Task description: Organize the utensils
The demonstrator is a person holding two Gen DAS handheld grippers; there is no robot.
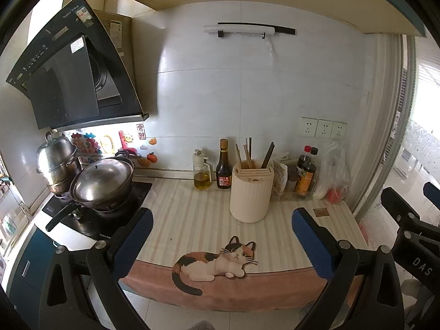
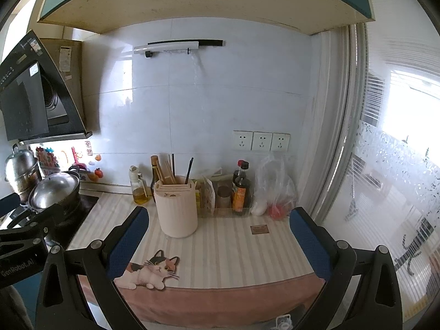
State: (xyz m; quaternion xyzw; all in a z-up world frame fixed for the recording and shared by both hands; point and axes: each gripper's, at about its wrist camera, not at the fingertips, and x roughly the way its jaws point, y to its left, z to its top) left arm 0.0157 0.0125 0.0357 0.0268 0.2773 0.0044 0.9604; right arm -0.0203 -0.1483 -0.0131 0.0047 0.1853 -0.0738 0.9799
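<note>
A cream utensil holder [image 1: 251,191] stands at the back of the counter, with wooden and black chopsticks [image 1: 247,152] upright in it. It also shows in the right wrist view [image 2: 177,206], with its chopsticks [image 2: 172,170]. My left gripper [image 1: 221,231] is open and empty, held in front of the counter, short of the holder. My right gripper [image 2: 218,231] is open and empty too, held in front of the counter to the right of the holder.
A striped mat with a cat picture [image 1: 217,264] covers the counter [image 1: 192,214]. Bottles of oil [image 1: 202,172] and sauce [image 1: 223,165] stand left of the holder; bottles and bags [image 1: 334,170] stand right. Pots [image 1: 103,181] sit on the stove at left. A window is at right.
</note>
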